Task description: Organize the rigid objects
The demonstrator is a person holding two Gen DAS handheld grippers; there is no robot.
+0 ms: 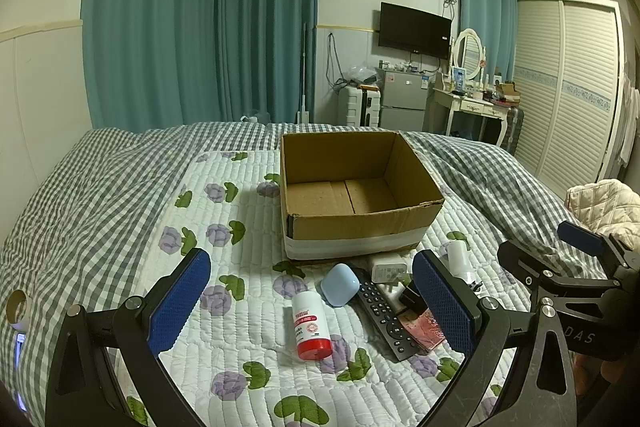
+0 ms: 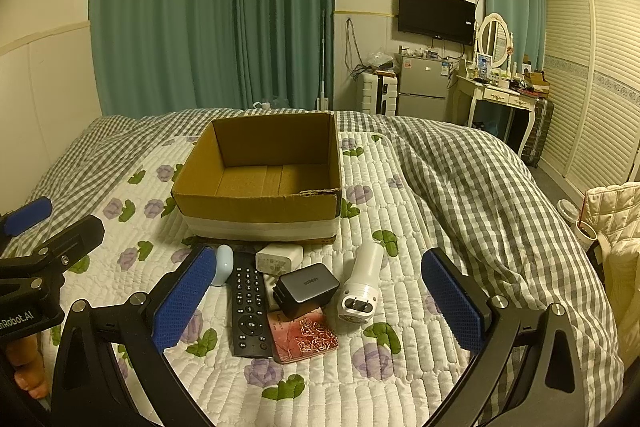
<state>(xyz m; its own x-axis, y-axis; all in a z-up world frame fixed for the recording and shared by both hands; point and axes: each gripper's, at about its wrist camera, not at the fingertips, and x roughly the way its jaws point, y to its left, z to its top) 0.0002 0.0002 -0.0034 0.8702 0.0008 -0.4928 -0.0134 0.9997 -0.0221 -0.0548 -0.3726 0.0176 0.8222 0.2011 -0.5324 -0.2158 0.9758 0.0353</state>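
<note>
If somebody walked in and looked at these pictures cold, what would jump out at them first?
Probably the open cardboard box, empty, in the middle of the flowered quilt on the bed. Right in front of it lies a jumble of small things: a black remote, a dark charger, a white plug-in device and, in the left view, a red-capped bottle. Each hand-held gripper, left and right, frames the pile with blue pads wide open.

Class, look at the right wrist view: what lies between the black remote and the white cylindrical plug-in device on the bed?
The dark grey charger, with the white adapter behind it and the rose-patterned wallet in front.
</note>
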